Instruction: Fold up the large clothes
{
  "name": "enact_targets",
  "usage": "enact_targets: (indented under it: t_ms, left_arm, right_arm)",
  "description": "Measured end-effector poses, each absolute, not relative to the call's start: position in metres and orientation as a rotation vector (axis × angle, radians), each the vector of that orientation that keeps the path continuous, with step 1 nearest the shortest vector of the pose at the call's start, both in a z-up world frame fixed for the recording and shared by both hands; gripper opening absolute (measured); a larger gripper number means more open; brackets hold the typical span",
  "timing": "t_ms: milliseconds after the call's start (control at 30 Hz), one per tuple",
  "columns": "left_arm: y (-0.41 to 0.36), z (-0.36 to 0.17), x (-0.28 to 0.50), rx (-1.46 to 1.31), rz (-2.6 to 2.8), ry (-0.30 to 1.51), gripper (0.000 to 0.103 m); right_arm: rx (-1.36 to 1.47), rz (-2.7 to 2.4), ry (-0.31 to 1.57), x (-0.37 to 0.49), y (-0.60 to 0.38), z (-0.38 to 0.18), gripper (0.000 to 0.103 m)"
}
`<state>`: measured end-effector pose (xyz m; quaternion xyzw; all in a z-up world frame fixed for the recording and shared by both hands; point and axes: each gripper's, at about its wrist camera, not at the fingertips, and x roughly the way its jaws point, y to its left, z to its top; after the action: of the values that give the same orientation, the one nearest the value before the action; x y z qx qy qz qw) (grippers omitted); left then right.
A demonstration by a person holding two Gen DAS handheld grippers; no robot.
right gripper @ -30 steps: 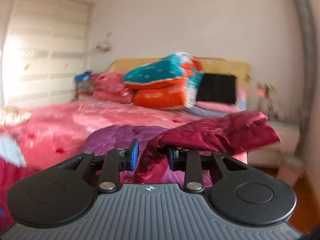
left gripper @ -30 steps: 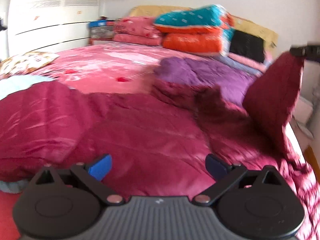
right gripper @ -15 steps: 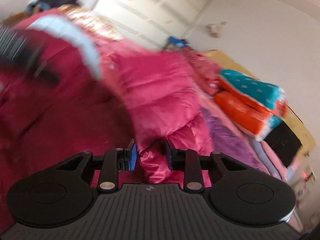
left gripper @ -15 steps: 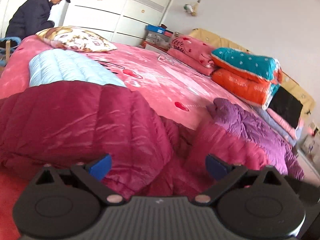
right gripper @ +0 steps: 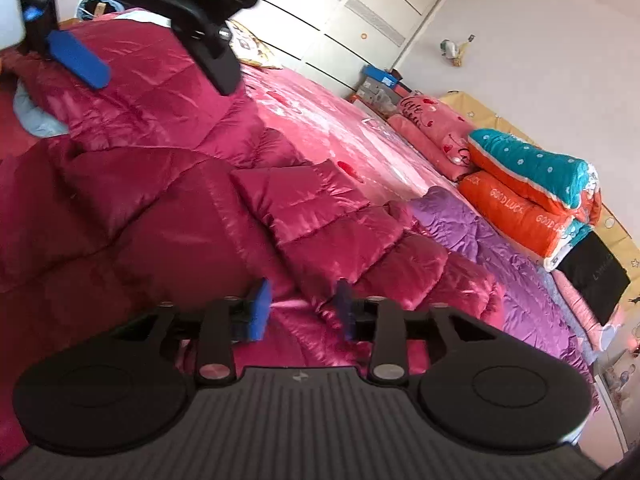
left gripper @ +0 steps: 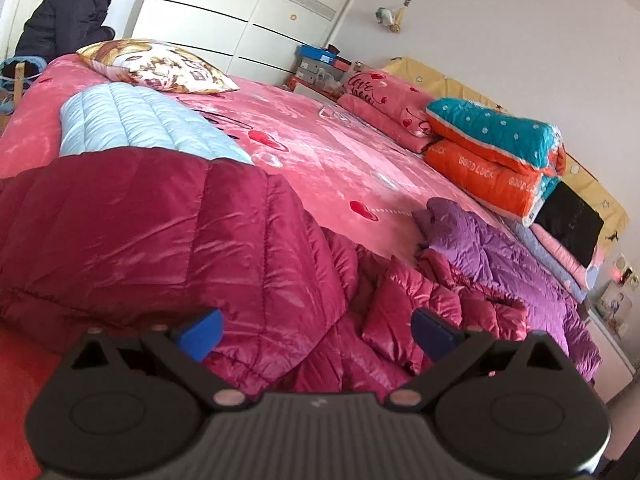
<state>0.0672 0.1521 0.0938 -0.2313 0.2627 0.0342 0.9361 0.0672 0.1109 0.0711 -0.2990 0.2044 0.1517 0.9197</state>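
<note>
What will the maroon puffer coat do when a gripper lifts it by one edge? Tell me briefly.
The maroon puffer coat will probably sag and drape: it already lies in soft folds. Its glossy shell looks slippery, so pads may slide. Puffy quilting suggests it is light for its bulk and likely to spring open again.

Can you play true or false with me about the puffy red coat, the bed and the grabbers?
1. The shiny dark red quilted coat lies on the pink heart-print bed cover. True.
2. The right gripper pinches the coat tight. False: its jaws have just been opening, pads off the fabric.
3. The left gripper is open. True.
4. The teal dotted folded quilt lies under the orange folded quilt. False: it lies on top.
</note>
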Motion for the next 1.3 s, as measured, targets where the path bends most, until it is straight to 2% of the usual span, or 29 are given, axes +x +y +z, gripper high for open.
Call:
enact_targets:
  t_ms: [167, 267, 333, 500, 533, 733, 867, 900, 967, 1000, 1033, 1067, 1100, 1300]
  left_arm:
    - [0.155, 0.093, 0.068, -0.482, 0.081, 0.534, 0.1]
    - [0.155, 0.092, 0.069, -0.489, 0.082, 0.538, 0.1]
    - [0.156, 0.091, 0.07, -0.492, 0.082, 0.544, 0.1]
    - [0.16, 0.091, 0.07, -0.512, 0.085, 0.538, 0.1]
    - [0.161, 0.091, 0.069, -0.519, 0.087, 0.534, 0.1]
    - [0.162, 0.091, 0.068, -0.533, 0.095, 0.523, 0.1]
    - [0.158, 0.09, 0.07, -0.513, 0.087, 0.527, 0.1]
    - [0.157, 0.09, 0.07, -0.507, 0.084, 0.528, 0.1]
    - [0.155, 0.09, 0.071, -0.492, 0.077, 0.527, 0.1]
    - [0.154, 0.09, 0.072, -0.486, 0.073, 0.523, 0.1]
    - [0.153, 0.091, 0.072, -0.482, 0.068, 0.519, 0.1]
    - [0.152, 0.091, 0.072, -0.48, 0.062, 0.515, 0.1]
    - [0.151, 0.091, 0.072, -0.477, 0.052, 0.509, 0.1]
    - [0.128, 0.093, 0.073, -0.423, -0.058, 0.475, 0.1]
  right_arm:
    - [-0.623, 0.324, 0.381, 0.082, 0.118, 0.068, 0.067]
    - [-0.643, 0.332, 0.37, 0.096, 0.127, 0.066, 0.061]
    - [-0.634, 0.335, 0.38, 0.103, 0.128, 0.065, 0.04]
    - [-0.518, 0.357, 0.4, 0.111, 0.123, 0.075, 0.014]
    - [-0.469, 0.369, 0.403, 0.112, 0.121, 0.078, 0.012]
    - [-0.207, 0.452, 0.44, 0.111, 0.112, 0.088, 0.013]
    - [-0.198, 0.468, 0.474, 0.111, 0.115, 0.077, 0.013]
    - [-0.205, 0.464, 0.479, 0.111, 0.114, 0.075, 0.014]
    - [-0.2, 0.454, 0.48, 0.11, 0.111, 0.075, 0.024]
    - [-0.198, 0.451, 0.472, 0.108, 0.108, 0.076, 0.038]
    - [-0.198, 0.447, 0.461, 0.103, 0.105, 0.079, 0.062]
    - [-0.199, 0.436, 0.445, 0.098, 0.101, 0.083, 0.071]
    - [-0.199, 0.423, 0.423, 0.09, 0.094, 0.087, 0.076]
    - [-0.15, 0.292, 0.412, 0.051, 0.034, 0.102, 0.079]
